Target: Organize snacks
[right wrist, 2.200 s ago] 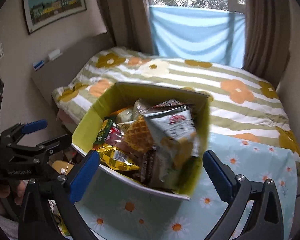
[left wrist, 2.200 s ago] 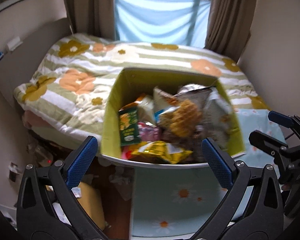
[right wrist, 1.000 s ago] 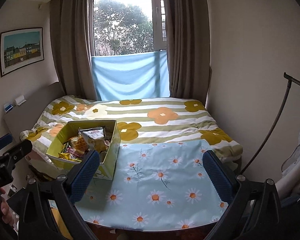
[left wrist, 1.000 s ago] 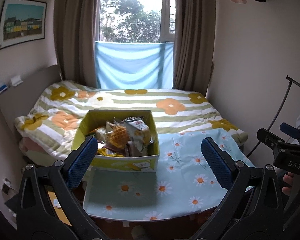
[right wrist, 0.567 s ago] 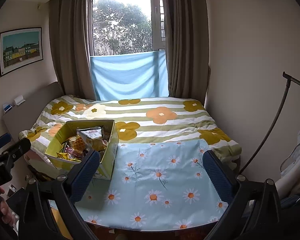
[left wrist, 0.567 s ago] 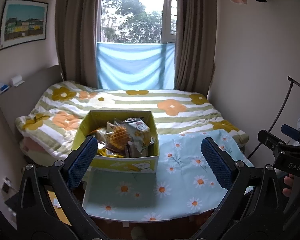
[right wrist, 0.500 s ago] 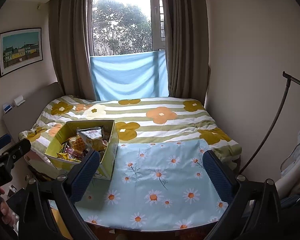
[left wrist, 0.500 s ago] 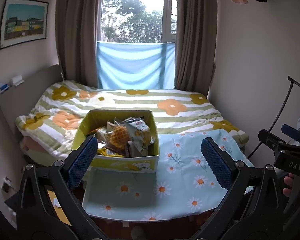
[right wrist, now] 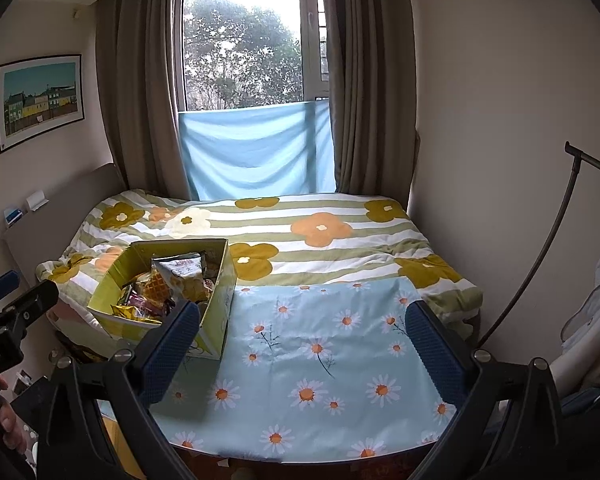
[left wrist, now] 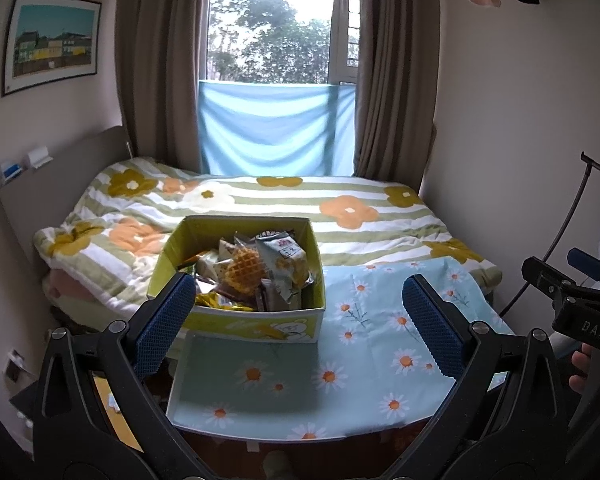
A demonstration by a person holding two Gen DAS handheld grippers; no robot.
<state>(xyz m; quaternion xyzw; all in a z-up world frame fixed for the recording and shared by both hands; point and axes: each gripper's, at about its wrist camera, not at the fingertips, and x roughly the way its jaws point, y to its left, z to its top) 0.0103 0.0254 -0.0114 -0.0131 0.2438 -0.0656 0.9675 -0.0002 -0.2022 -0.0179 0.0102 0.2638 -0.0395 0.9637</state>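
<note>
The yellow-green box [left wrist: 260, 326] looks like printed cardboard with a faint sheen, and the snack packets [left wrist: 256, 276] heaped in it are glossy, crinkled plastic and foil, one showing a waffle [left wrist: 242, 270] with a rough grid texture. The surface wears a smooth, matt blue cloth with daisies [right wrist: 324, 356], while the bed beyond it carries a soft, slightly rumpled flowered quilt [right wrist: 300, 236]. Both the left gripper [left wrist: 300, 320] and the right gripper [right wrist: 304, 344] have matt black plastic frames, bright metal screws, and blue pads [left wrist: 162, 326] with a fine knurled, rubbery texture.
</note>
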